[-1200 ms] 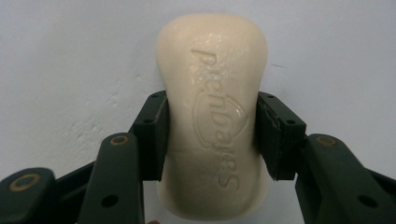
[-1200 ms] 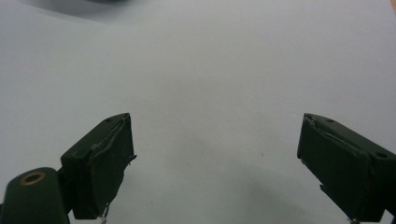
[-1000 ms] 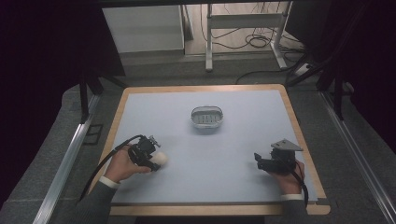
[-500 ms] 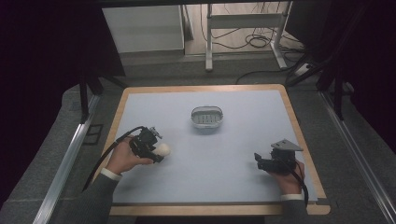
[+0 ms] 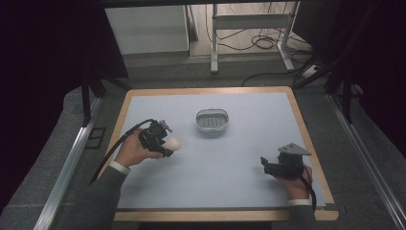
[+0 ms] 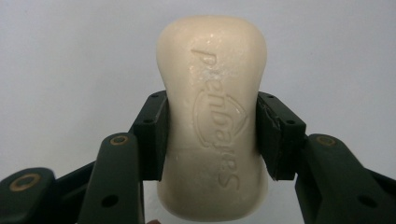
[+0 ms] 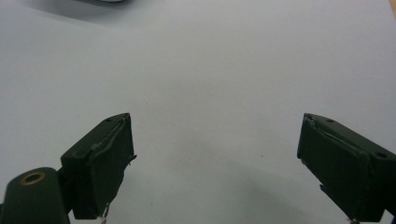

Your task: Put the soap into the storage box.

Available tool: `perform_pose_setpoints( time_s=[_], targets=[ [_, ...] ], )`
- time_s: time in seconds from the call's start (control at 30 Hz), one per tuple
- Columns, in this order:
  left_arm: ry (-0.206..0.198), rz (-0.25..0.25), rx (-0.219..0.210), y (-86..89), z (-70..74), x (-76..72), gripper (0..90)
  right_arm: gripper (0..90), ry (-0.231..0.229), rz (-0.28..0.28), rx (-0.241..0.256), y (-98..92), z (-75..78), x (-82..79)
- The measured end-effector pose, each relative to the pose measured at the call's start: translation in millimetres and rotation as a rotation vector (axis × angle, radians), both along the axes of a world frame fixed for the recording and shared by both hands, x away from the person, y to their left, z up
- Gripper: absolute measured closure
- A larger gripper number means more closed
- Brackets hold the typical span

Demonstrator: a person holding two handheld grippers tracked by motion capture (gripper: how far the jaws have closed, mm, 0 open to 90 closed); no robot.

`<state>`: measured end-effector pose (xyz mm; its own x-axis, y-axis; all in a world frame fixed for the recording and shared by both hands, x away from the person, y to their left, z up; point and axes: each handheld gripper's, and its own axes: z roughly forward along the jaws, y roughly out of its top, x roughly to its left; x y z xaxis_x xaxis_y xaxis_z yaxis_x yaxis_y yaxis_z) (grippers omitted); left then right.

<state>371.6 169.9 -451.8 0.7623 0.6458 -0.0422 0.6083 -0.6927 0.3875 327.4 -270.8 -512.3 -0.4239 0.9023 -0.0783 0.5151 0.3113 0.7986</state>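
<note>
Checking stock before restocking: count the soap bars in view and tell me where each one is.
1. The soap bar is clamped between the left gripper jaws, left of the soap dish.

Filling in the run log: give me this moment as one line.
left gripper: shut on soap bar, above table | right gripper: open, holding nothing | soap dish: nothing in it

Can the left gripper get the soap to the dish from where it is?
Probably yes. The left gripper is shut on the soap, and bare table lies between it and the dish. The right gripper sits off to the side.
</note>
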Motion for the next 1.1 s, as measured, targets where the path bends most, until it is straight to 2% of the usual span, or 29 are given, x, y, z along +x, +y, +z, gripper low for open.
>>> perform_pose_setpoints(
  time_s=[0.2, 0.73, 1.1],
  targets=[
    [0.003, -0.003, -0.013, -3.5, 1.3, 8.0, 49.6, 10.4, 0.003, -0.001, -0.003, 0.0, -0.7, 0.4],
    [-0.007, 0.0, -0.01, -8.5, 4.5, 26.9, 49.6, 10.4, 0.009, 0.004, -0.008, 0.7, -2.7, 1.1],
    [-0.022, -0.024, 0.015, -16.5, 9.7, 40.1, 49.6, 10.4, 0.014, 0.009, -0.016, 2.1, -3.8, 1.4]
  ],
)
